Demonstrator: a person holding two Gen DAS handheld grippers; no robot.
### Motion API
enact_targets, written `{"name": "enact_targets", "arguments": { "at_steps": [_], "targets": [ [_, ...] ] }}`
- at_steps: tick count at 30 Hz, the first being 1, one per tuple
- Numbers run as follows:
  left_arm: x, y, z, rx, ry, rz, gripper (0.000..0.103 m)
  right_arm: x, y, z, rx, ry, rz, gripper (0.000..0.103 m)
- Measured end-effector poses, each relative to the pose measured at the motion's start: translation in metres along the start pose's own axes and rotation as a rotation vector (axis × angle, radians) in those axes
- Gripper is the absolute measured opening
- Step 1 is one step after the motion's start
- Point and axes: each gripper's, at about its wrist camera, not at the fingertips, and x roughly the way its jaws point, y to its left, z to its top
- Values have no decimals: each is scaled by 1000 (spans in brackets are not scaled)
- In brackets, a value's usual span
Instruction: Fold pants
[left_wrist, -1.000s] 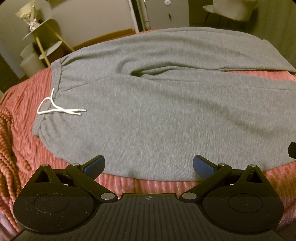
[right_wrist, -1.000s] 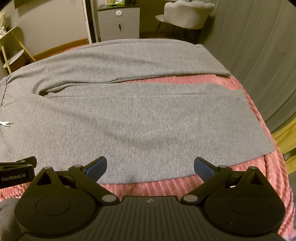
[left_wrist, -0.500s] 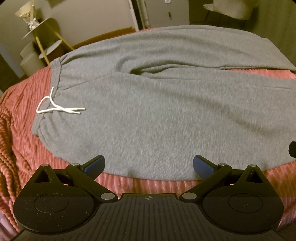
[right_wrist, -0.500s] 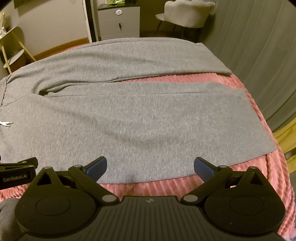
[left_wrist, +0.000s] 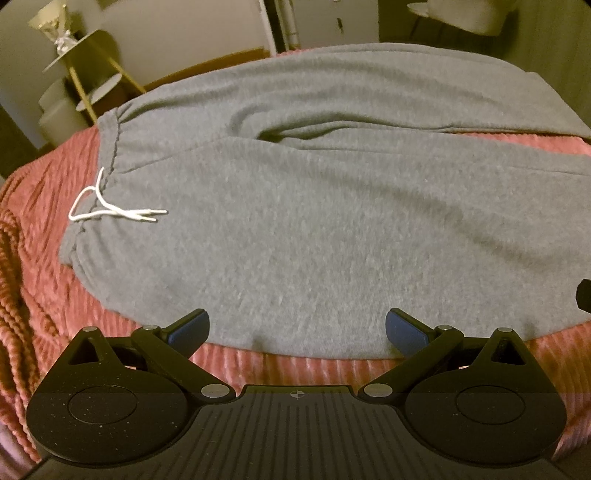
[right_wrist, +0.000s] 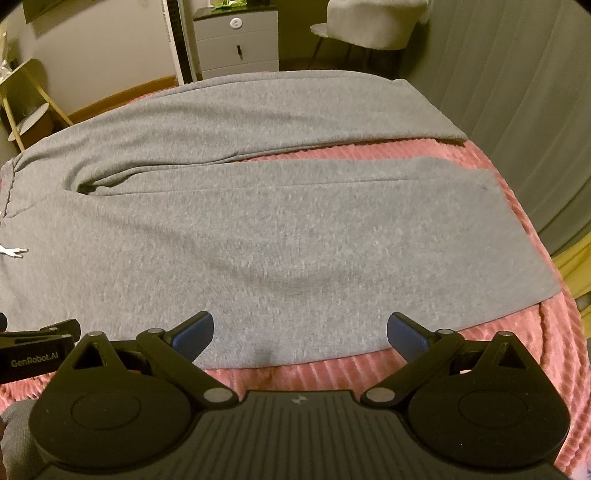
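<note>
- Judging from how the pants (left_wrist: 314, 229) lie, we put the task at its very start: they are spread flat and full length across the pink ribbed blanket (left_wrist: 44, 302), with no fold made.
- We see the waistband (left_wrist: 110, 147) at the left with its white drawstring (left_wrist: 110, 210) loose on the cloth, and the 2 legs running to the right.
- We note the far leg (right_wrist: 258, 107) and the near leg (right_wrist: 332, 229) lie side by side, a strip of blanket showing between them toward the hems.
- Our left gripper (left_wrist: 297, 325) hovers over the near edge close to the waist, jaws spread wide and empty.
- Our right gripper (right_wrist: 299, 326) hovers over the near leg's edge, jaws likewise spread and holding nothing.
- We judge everything remains: bringing 1 leg onto the other, then folding the length down.
</note>
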Motion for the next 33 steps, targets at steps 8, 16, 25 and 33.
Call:
{"name": "enact_targets", "arguments": {
  "at_steps": [8,16,25,33],
  "targets": [
    [5,-3,2,3,11,2,103,5,1,2,-6,6,0,100],
    [9,-4,3,3,21,1,103,12,1,4,-7,19,-2,100],
    [12,2,6,-19,27,-6,103,14,-2,7,8,16,6,100],
    [17,7,13,-35,40,-10,103,19,-4,17,7,12,12,100]
  ]
}}
